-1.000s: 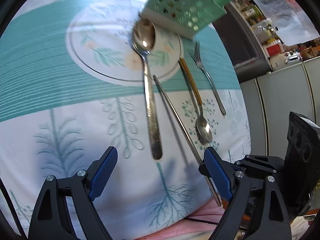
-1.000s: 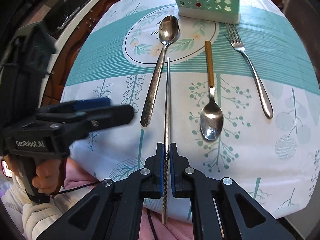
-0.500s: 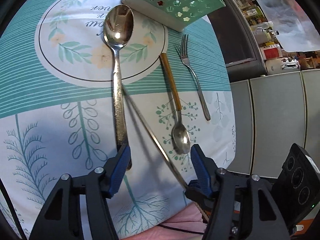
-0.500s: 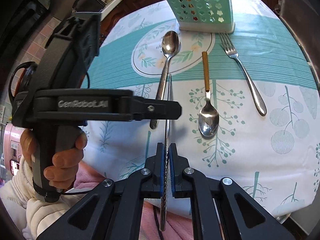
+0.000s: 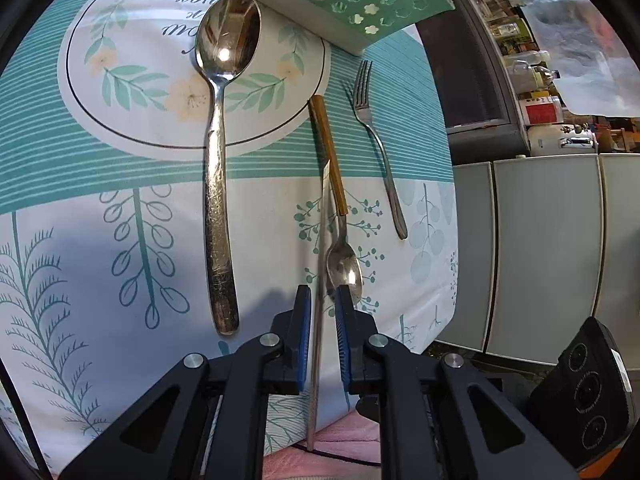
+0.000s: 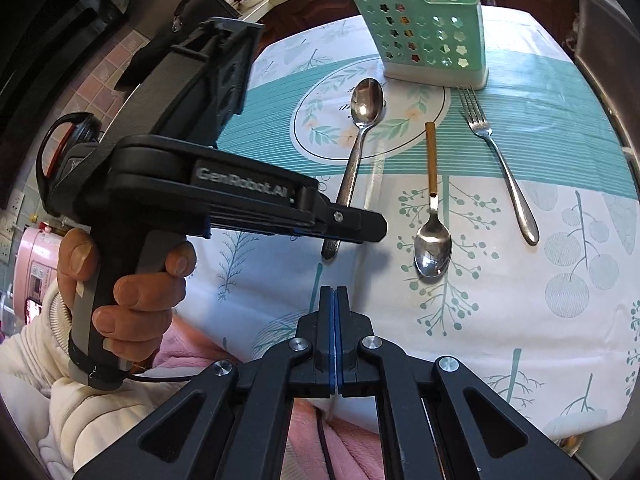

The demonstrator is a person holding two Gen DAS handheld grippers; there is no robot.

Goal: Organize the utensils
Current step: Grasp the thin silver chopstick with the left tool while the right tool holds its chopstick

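Chopstick [image 5: 320, 264] gone from right gripper [image 6: 333, 296] since a second ago — now between blue pads of left gripper [image 5: 321, 304], jaws closing around it, thin gaps either side. Right gripper empty, pads pressed together. Hand [image 6: 128, 288] grips left handle, tilted down over tablecloth [image 5: 100, 240], near big spoon [image 5: 218, 184].
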